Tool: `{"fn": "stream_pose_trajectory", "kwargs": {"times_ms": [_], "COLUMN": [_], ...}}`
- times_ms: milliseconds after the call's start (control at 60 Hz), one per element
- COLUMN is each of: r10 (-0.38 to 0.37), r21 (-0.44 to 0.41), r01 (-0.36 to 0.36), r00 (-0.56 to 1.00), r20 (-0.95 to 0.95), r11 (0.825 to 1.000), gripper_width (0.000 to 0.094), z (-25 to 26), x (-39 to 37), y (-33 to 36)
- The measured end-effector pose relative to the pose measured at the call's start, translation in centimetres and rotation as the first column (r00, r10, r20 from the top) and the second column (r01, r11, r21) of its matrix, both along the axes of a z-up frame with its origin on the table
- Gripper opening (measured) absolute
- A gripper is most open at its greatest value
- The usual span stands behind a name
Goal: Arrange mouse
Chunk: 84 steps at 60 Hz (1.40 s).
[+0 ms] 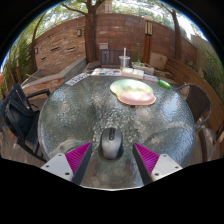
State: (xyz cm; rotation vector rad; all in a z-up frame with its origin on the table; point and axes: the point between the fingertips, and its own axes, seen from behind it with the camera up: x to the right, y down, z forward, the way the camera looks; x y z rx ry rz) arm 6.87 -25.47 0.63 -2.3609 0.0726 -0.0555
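Note:
A grey computer mouse (111, 142) lies on the round glass patio table (70, 115), near its front edge. My gripper (112, 156) hovers over the table's near side with its fingers spread wide. The mouse stands between the two magenta pads (79, 156), with a clear gap at each side, and rests on the glass. Neither finger touches it.
A pale green and tan oval mat (133, 92) lies on the far right of the table. Dark chairs stand at the left (20, 115) and right (198, 100). Beyond are a second table with a cup (124, 61), a brick wall and a tree.

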Motion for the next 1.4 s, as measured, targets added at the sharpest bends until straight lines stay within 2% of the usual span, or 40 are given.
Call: {"fn": "stream_pose_trajectory", "kwargs": {"times_ms": [100,167,267,400,500,617,683,750,833,900,967,1033,1150,1217,1267,1367,1400], "r10": [-0.002,-0.007,-0.015,-0.007,0.022,0.103,0.172,0.218,0.238,0.229,0.192,0.152,0.108,0.085,0.069,0.067,0.069], "r21": [-0.004,-0.021,-0.011,-0.027,-0.044,0.012,0.09,0.198,0.307,0.356,0.356,0.32,0.183,0.111,0.064,-0.008,0.002], "r01": [0.002,0.007,0.015,0.007,-0.021,-0.103,-0.17,-0.208,-0.213,-0.188,-0.151,-0.123,-0.103,-0.083,-0.067,-0.068,-0.069], "r00": [1.0,1.0,1.0,1.0,1.0,0.995,0.985,0.976,0.97,0.971,0.978,0.986,0.994,0.996,0.997,0.995,0.995], "r20": [0.016,0.027,0.0,-0.016,0.014,0.001,-0.018,-0.028,-0.045,-0.074,-0.081,-0.067,-0.019,-0.02,-0.031,-0.072,-0.076], "r11": [1.0,1.0,1.0,1.0,0.999,0.995,0.981,0.958,0.928,0.915,0.922,0.94,0.978,0.99,0.996,0.998,0.998], "gripper_width": [0.0821,0.0727,0.053,0.0426,0.0365,0.0365,0.0366,0.0365,0.0365,0.0363,0.0363,0.0362,0.0361,0.0369,0.0376,0.0504,0.0534], "z": [-1.8,-2.7,-2.7,-2.8,-2.4,1.1,5.8,11.6,17.6,20.5,20.1,17.5,9.2,4.3,2.1,-1.9,-1.7], "x": [-0.6,-0.5,-0.9,-1.1,-1.0,-3.1,-4.9,-5.6,-4.7,-2.3,1.2,4.7,9.4,11.4,12.2,12.4,12.3], "y": [2.3,3.2,3.7,3.5,3.6,5.1,7.3,10.5,15.6,19.5,24.5,27.8,31.0,31.3,31.4,30.8,31.0]}}
